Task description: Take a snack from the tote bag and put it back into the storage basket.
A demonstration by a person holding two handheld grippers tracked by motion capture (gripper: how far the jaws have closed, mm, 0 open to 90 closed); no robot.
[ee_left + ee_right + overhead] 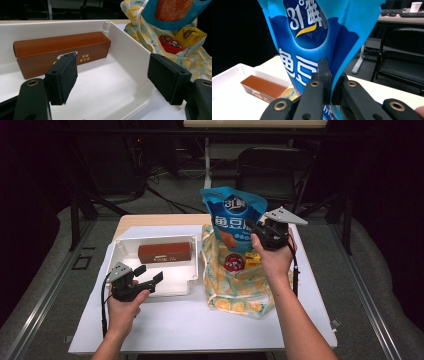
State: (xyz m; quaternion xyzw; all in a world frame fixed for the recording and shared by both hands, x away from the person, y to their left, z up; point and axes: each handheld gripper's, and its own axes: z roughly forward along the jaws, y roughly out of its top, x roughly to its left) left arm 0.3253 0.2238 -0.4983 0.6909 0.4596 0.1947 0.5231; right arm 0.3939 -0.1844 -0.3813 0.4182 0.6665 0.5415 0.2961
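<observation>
A blue snack bag (pixel 234 216) hangs upright above a yellow patterned plastic bag (pixel 235 285), lifted by its right edge. My right gripper (pixel 256 231) is shut on that edge; the blue snack bag (pixel 317 42) is pinched between the jaws of the right gripper (pixel 329 82). A brown box (pixel 164 252) lies inside the white tray (pixel 120 251). My left gripper (pixel 150 274) hovers open at the tray's near edge; the left gripper (pixel 112 75) has nothing between its pads, and beyond it lies the brown box (pixel 62 53). A red round tin (pixel 231 262) and a yellow packet (pixel 252 260) rest in the patterned bag.
The white table top (pixel 180 325) has bare space in front of the tray and bag. A dark chair (pixel 272 167) stands behind the table, with cables on the floor. The table's back edge is bare wood (pixel 160 220).
</observation>
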